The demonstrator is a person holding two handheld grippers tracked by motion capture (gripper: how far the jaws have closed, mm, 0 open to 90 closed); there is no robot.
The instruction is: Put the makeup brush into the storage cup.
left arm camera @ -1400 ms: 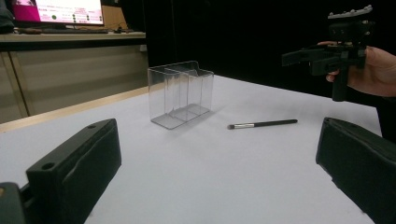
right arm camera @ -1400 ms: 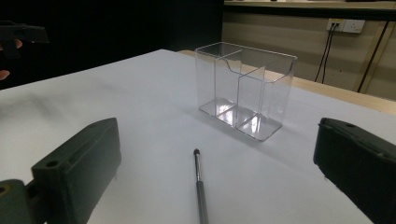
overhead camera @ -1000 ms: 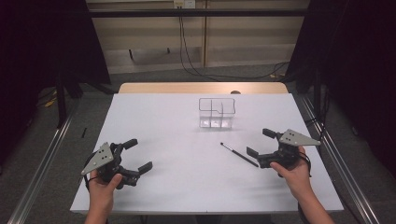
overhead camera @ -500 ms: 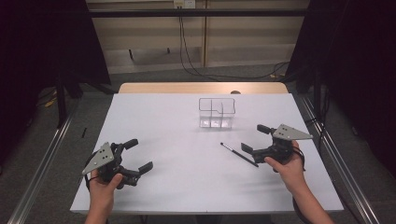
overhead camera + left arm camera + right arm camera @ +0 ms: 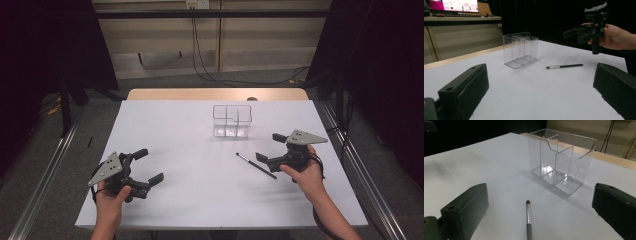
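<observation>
My right gripper, jaws spread, hovers just above the slim black makeup brush lying on the white table near the clear compartmented acrylic organizer. Left gripper spread too, empty.

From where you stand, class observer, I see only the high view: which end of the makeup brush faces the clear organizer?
Observer: The bristle tip of the makeup brush points toward the clear organizer.
Operator: Is the organizer empty?
Observer: Yes, its compartments hold nothing.
Operator: Is the right hand-held gripper lined up?
Observer: The right hand-held gripper is open, the brush handle lying between its jaws' line of sight, untouched.
</observation>
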